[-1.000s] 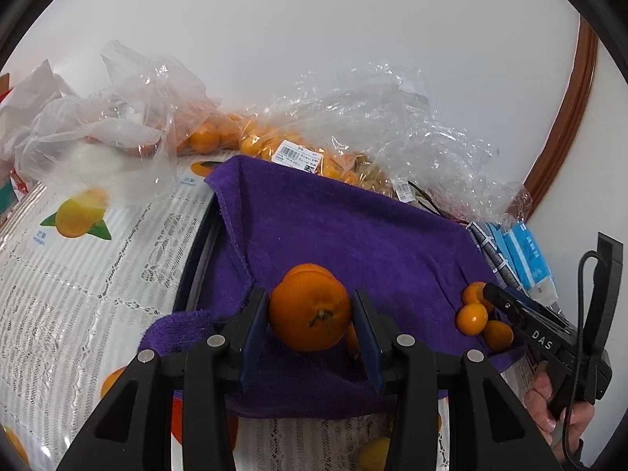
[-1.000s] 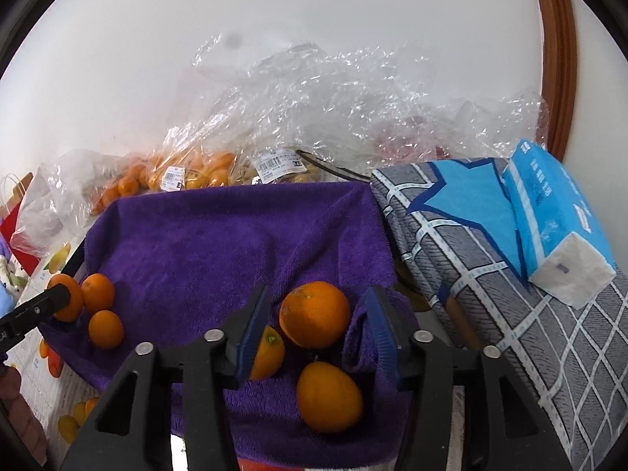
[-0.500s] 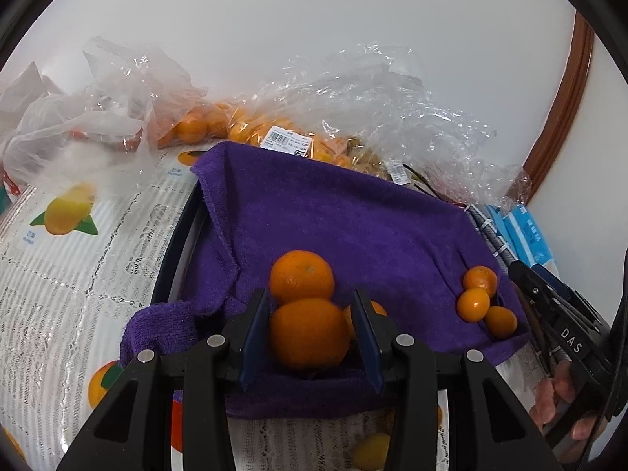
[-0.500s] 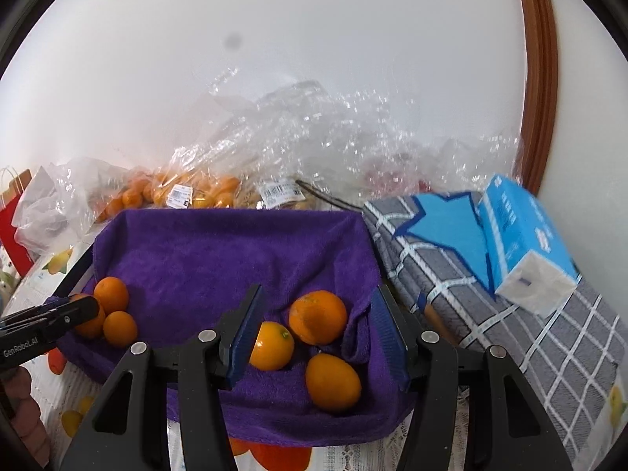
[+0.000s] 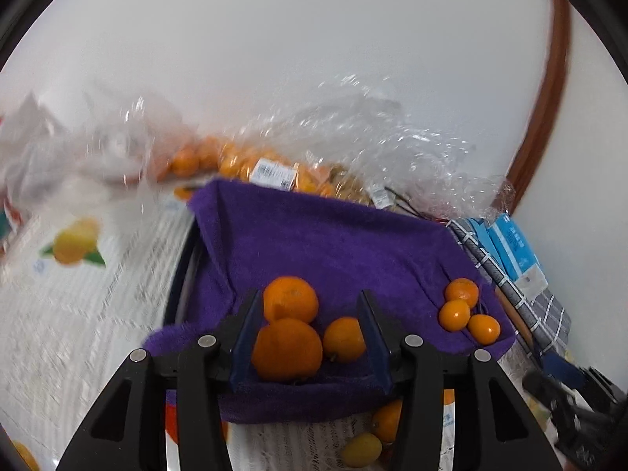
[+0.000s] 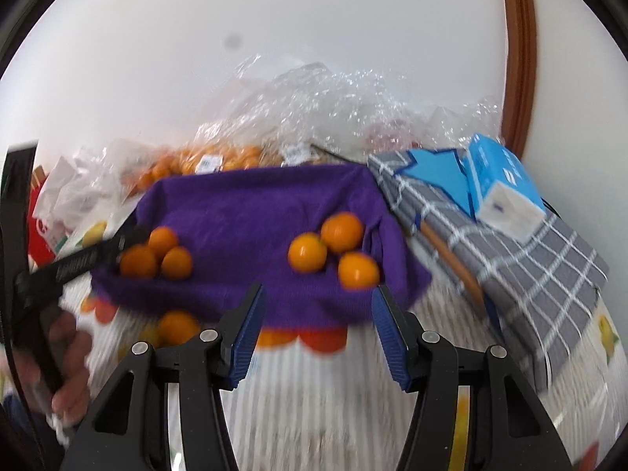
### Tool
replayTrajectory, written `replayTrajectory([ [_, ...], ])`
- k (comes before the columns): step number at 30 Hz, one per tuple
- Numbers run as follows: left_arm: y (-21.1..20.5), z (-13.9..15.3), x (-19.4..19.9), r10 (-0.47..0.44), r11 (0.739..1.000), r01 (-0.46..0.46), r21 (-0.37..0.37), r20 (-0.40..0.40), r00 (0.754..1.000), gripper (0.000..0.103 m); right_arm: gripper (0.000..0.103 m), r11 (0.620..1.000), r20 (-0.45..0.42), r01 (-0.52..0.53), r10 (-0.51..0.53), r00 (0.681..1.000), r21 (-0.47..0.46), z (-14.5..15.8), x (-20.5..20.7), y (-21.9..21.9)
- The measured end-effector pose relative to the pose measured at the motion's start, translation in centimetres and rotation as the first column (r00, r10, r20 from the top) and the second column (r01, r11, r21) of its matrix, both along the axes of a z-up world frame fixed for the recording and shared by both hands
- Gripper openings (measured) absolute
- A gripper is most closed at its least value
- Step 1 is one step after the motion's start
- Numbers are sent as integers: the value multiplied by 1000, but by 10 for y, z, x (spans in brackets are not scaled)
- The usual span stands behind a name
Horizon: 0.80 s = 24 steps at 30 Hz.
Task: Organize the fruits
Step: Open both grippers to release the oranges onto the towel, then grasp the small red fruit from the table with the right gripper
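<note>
Oranges (image 5: 288, 349): six on purple towel (image 5: 322, 243), trios at 6 and 3 o'clock. Left gripper (image 5: 306, 337) opening, releasing one; right gripper (image 6: 318, 325) apart, empty. Bagged oranges (image 5: 235, 165) remain, 11 o'clock.

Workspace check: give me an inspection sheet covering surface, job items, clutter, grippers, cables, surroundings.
Surface: lace tablecloth with fruit prints.
Job's things: purple towel holding two groups of three oranges; large orange nearest.
Clutter: plastic bags of fruit, tissue pack, checked cushion.
Grippers: left gripper opening, large orange between the jaws; right gripper open, empty.
Cables: nothing seen.
Surroundings: white wall, brown trim.
</note>
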<state>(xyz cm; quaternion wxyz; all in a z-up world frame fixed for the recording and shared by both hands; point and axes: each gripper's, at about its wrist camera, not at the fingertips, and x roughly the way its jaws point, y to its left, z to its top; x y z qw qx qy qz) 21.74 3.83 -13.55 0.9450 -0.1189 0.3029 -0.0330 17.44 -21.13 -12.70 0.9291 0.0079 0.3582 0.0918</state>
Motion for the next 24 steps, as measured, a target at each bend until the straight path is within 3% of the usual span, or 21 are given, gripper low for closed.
replayTrajectory([
  [5, 7, 17, -12, -31, 998, 33, -62, 31, 999, 47, 56, 998, -34, -39, 37, 999, -57, 7, -22, 7],
  [9, 15, 23, -37, -28, 999, 29, -37, 27, 999, 47, 56, 998, -32, -46, 45, 998, -38, 13, -33, 10],
  [16, 49, -7, -76, 44, 999, -43, 14, -84, 996, 52, 56, 996, -43, -92, 91, 995, -7, -7, -41, 35],
  [19, 61, -21, -84, 21, 1000, -24, -20, -144, 989, 52, 49, 992, -61, -124, 124, 990, 7, -18, -46, 49],
  [24, 73, -30, -94, 82, 996, -84, -10, -151, 985, 52, 44, 986, -53, -166, 166, 985, 0, -22, -46, 72],
])
